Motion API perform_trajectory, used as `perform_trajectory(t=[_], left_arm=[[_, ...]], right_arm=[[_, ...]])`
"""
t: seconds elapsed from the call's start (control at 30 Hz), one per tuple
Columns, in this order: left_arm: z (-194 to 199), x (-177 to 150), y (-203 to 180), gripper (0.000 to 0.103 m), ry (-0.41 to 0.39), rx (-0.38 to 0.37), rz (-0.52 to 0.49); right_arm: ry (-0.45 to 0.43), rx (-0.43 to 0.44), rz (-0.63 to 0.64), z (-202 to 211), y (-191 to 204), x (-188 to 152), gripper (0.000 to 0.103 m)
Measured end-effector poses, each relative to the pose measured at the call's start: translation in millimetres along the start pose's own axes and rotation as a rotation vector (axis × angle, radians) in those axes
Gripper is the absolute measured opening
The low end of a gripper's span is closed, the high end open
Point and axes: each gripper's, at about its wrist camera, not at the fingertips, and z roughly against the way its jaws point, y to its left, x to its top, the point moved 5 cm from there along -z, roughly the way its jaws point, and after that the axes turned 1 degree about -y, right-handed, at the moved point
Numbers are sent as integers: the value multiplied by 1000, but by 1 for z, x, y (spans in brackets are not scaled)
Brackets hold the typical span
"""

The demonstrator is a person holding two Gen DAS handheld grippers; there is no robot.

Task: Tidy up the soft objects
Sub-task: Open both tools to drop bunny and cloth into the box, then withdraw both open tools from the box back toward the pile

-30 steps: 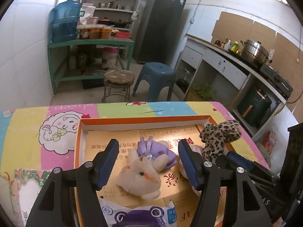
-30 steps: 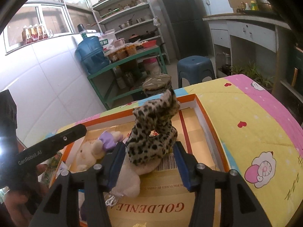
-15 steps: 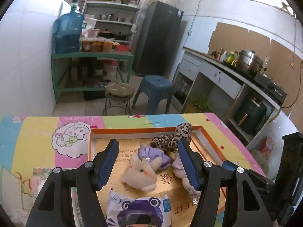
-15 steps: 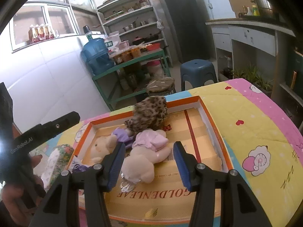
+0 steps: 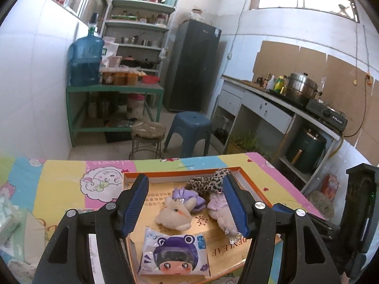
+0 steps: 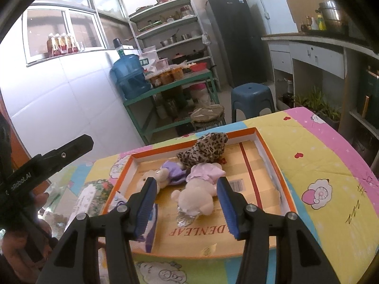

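**Soft toys in the orange-rimmed box, both grippers raised and empty**

Left to right in the left wrist view: a strip of bare cartoon-print tablecloth (image 5: 59, 177) between the table's left edge and the orange-rimmed cardboard box (image 5: 180, 174). Left gripper (image 5: 186, 204) above the near half of the box, jaws wide apart, nothing between the pads. Below it, a packet with a purple cartoon face (image 5: 174, 255) flat at the near edge. Behind that, a cream plush with a purple bow (image 5: 176, 214) lying roughly mid-box, touching a cream plush in a pink dress (image 5: 219, 211) to its right. Leopard-print plush (image 5: 208, 182) against the far wall, resting on both neighbours. Bare cardboard floor to the left of the plushes.

In the right wrist view: a patterned tissue pack (image 6: 87, 196) just outside the box's left wall. Right gripper (image 6: 187, 207) above the near half, jaws partly open, pads clear of the pink-dress plush seen between them. Right half of the box floor bare as far as the white inner wall; wide open cloth beyond, out to the table's right edge.

Past the far table edge: a round wire stool (image 5: 148, 130) and a blue plastic stool (image 5: 189, 130), close to the table, green shelf rack (image 5: 113, 90) behind.
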Motion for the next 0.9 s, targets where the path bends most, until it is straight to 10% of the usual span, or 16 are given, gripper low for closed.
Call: perform_trajectory(t=[0.9], left_arm=[[151,-3,27,66,-201,80,-70]], right_arm=[[-117,41,138,90,102,-20,53]])
